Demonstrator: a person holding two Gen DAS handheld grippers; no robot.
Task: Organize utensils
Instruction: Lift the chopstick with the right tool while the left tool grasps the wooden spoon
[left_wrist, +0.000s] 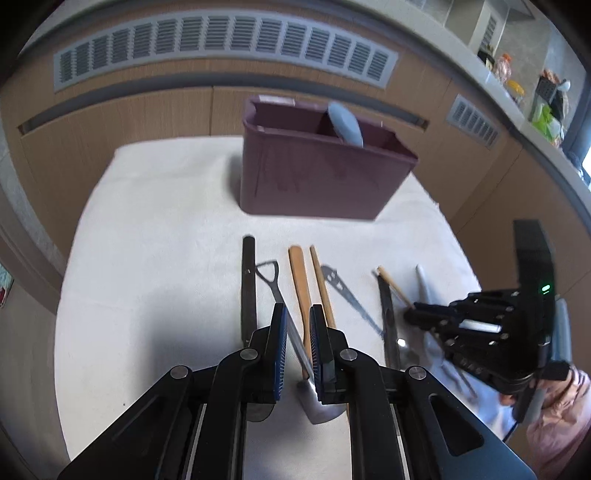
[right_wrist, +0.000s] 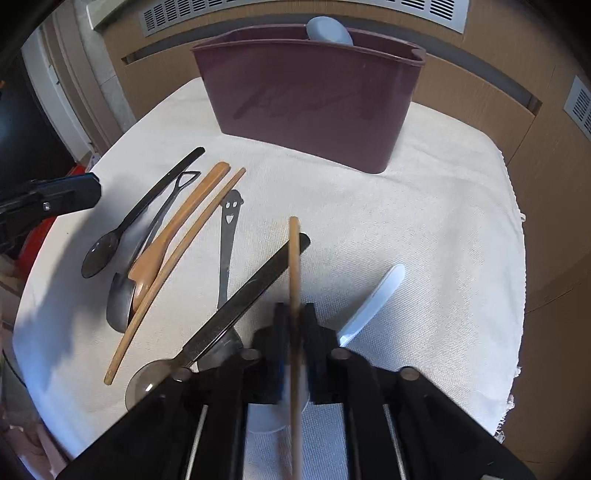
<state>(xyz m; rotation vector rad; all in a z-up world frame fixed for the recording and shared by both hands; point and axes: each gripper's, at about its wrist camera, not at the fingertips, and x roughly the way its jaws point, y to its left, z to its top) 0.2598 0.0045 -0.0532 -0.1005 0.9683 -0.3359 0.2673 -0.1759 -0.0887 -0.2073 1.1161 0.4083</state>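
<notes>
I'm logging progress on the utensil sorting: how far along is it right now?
Done: one pale blue spoon stands in the maroon caddy. In hand: the right claw is shut on a wooden chopstick; the left claw is nearly closed over the metal spoon's handle. Left on the cloth: black spoon, wooden spoon, second chopstick, smiley-handled utensil, white spoon, others.

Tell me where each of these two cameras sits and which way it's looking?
Left wrist view: sits on the left tongs, looking forward and down over the white cloth toward the maroon holder; the right tongs and a pink sleeve show at right.
Right wrist view: sits on the right tongs, shut on a wooden chopstick, facing the same holder; the left tongs poke in at left.
Shared: holder, cloth, the row of utensils, the grey-blue spoon in the holder.
</notes>
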